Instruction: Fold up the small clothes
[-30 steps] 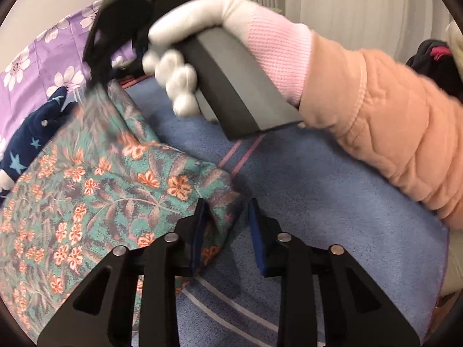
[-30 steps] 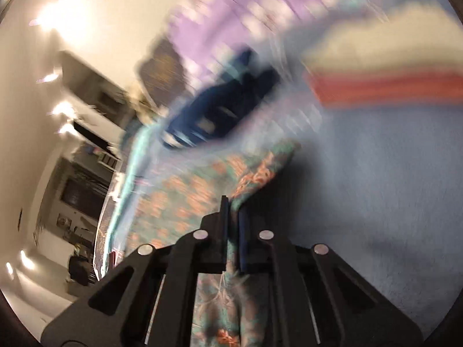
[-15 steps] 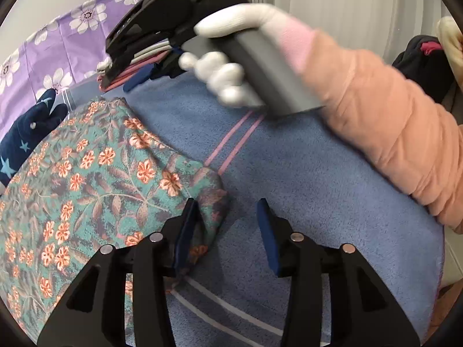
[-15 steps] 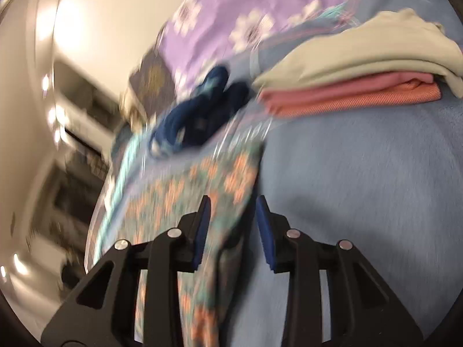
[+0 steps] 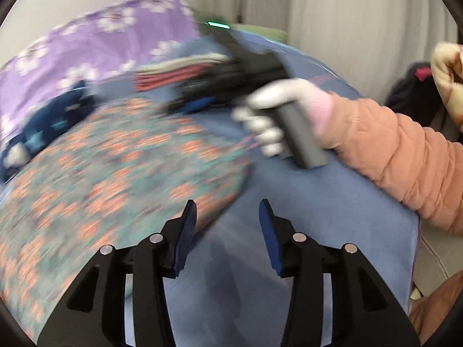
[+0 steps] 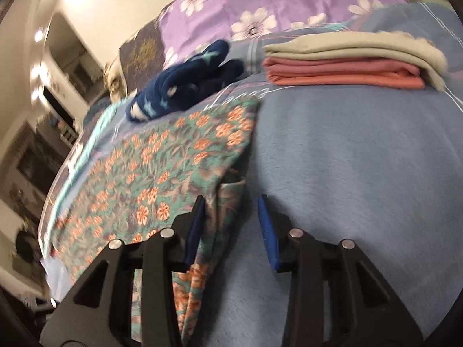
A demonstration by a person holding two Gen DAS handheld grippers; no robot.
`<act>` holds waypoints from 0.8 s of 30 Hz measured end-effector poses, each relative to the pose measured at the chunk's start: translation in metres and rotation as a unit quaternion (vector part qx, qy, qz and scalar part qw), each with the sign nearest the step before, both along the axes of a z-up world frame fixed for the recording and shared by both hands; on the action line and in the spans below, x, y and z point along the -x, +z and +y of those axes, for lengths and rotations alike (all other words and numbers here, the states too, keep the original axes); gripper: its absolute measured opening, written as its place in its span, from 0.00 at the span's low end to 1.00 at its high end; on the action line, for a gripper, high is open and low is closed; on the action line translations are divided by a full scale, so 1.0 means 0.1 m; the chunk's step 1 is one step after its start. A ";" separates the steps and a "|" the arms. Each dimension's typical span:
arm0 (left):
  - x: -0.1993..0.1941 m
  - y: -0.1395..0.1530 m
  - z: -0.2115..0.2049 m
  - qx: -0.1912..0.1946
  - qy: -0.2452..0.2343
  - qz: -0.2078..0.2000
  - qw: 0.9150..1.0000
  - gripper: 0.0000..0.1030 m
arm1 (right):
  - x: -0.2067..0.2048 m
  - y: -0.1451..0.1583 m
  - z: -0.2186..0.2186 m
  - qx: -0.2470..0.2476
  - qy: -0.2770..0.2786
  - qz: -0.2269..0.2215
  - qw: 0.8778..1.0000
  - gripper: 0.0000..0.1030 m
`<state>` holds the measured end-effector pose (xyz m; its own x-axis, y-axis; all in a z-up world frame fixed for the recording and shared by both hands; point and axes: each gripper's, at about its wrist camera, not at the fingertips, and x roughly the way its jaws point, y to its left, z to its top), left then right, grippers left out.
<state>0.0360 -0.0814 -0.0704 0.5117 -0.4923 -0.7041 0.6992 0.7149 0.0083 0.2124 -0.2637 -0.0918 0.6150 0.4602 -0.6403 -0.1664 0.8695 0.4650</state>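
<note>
Floral garment (image 6: 162, 162) flat on blue blanket (image 6: 361, 159), folded edge facing fingers. Left gripper (image 5: 227, 225) and right gripper (image 6: 231, 219) both spread, gripping nothing. Pinch both layers at corners; lift evenly before folding.

The floral garment (image 6: 162, 167), teal with orange blossoms, lies spread flat on the blue blanket (image 6: 361, 159), one folded edge running down its right side and bunching into loose pleats near the bottom of the right wrist view. Beyond its far corner sits a crumpled navy piece with pale stars (image 6: 185, 86) (unfolded, partly overlapping the floral cloth's top edge). Further right rests a neat stack of folded clothes (image 6: 347, 66), a beige item on top of salmon-pink ones.
</note>
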 end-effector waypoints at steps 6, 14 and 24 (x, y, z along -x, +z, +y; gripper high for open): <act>0.17 0.15 1.66 0.049 0.191 -0.028 0.980 0.44 | 0.22 0.37 0.03 0.056 -0.089 -0.014 0.994 0.41; 0.27 0.19 2.92 0.113 0.289 -0.035 0.950 0.40 | 0.00 1.09 1.68 0.099 0.036 -0.054 0.993 0.45; -0.14 -0.09 2.96 0.125 0.231 0.032 0.964 0.40 | -0.53 0.86 3.89 0.155 0.171 -0.016 0.973 0.46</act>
